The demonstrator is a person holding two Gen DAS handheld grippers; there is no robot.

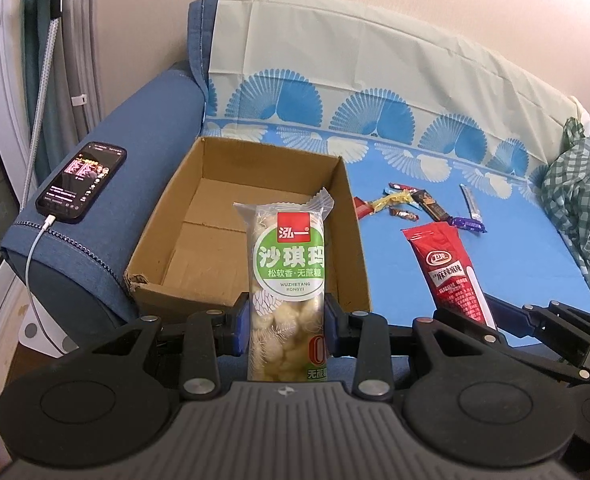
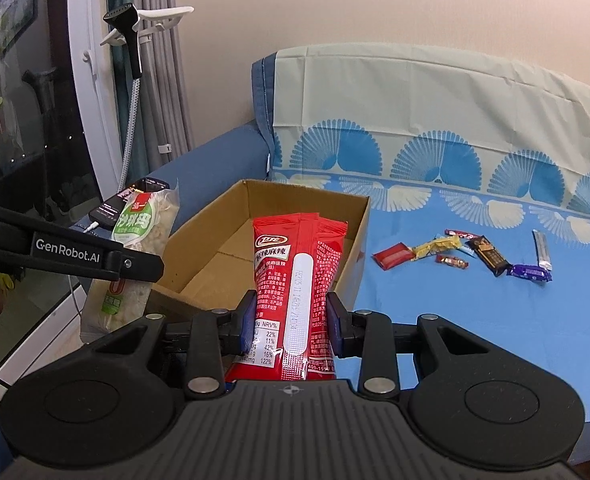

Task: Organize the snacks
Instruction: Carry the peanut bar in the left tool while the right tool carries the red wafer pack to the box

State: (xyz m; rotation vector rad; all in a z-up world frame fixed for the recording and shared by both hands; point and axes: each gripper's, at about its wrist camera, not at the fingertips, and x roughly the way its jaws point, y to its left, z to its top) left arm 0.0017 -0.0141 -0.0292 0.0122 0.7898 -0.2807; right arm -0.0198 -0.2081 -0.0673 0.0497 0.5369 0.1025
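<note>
Packets both look light, soft and crinkly: the left gripper has its jaws clamped low on the green-labelled pastry packet at frame centre before the cardboard box, while the right gripper likewise pinches the slippery red snack packet.

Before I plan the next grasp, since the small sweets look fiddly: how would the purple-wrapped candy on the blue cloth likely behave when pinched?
The purple-wrapped candy looks small and probably light, so it may skid on the smooth blue cloth if nudged. Its twisted ends look like thin film, likely floppy; a pinch there could slip. The fuller middle seems the firmer hold.
</note>
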